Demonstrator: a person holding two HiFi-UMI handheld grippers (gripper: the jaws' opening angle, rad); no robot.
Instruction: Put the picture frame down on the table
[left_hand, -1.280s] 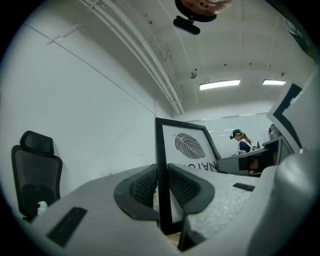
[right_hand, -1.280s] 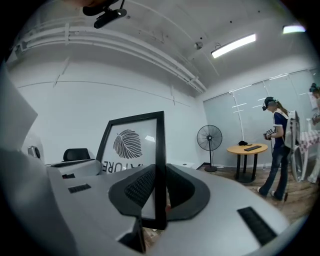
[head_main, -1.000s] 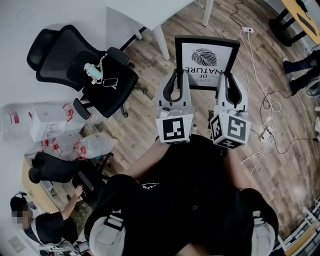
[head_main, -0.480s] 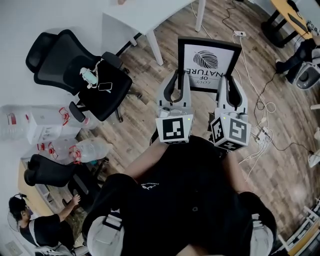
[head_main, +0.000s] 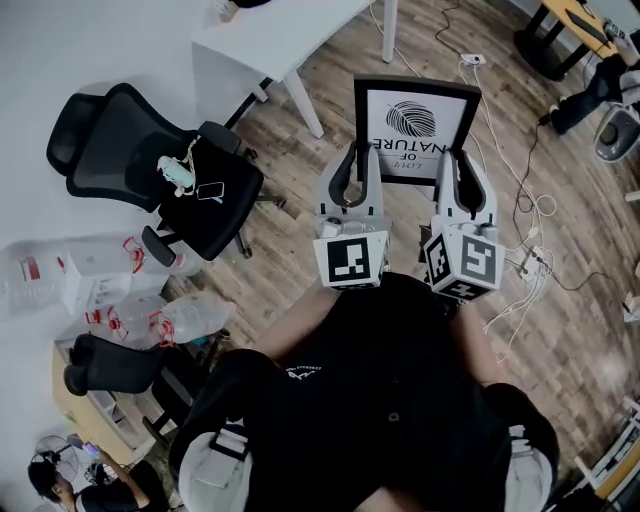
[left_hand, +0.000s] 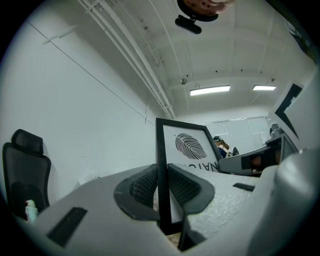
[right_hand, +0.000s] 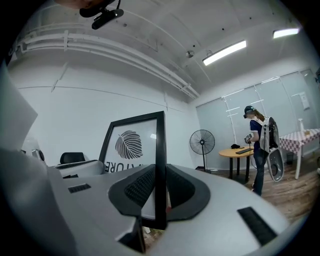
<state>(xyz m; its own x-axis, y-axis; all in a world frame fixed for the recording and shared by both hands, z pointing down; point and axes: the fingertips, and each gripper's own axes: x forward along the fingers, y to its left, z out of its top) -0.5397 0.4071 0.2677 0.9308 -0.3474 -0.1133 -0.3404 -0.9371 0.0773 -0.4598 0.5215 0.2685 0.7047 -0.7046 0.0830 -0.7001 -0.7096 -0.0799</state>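
Observation:
The picture frame (head_main: 415, 120) is black-edged, with a white print of a leaf and the word NATURE. It is held in the air over the wooden floor, upright and facing me. My left gripper (head_main: 360, 158) is shut on its left edge, and my right gripper (head_main: 462, 162) is shut on its right edge. In the left gripper view the dark pads clamp the frame (left_hand: 187, 145) on both sides. The right gripper view shows the same pinch on the frame (right_hand: 132, 142). The white table (head_main: 270, 35) stands ahead at the upper left, apart from the frame.
A black office chair (head_main: 150, 160) with a bottle and a phone on its seat stands left. Water jugs (head_main: 60, 260) lie by the wall. Cables and a power strip (head_main: 530, 265) trail over the floor at right. A person (right_hand: 259, 145), a fan (right_hand: 202, 142) and a round table (right_hand: 245, 150) stand farther off.
Both grippers have carried the frame forward together, grip unchanged. The white table has come further into view at the top, and the seated person at lower left has slid almost out.

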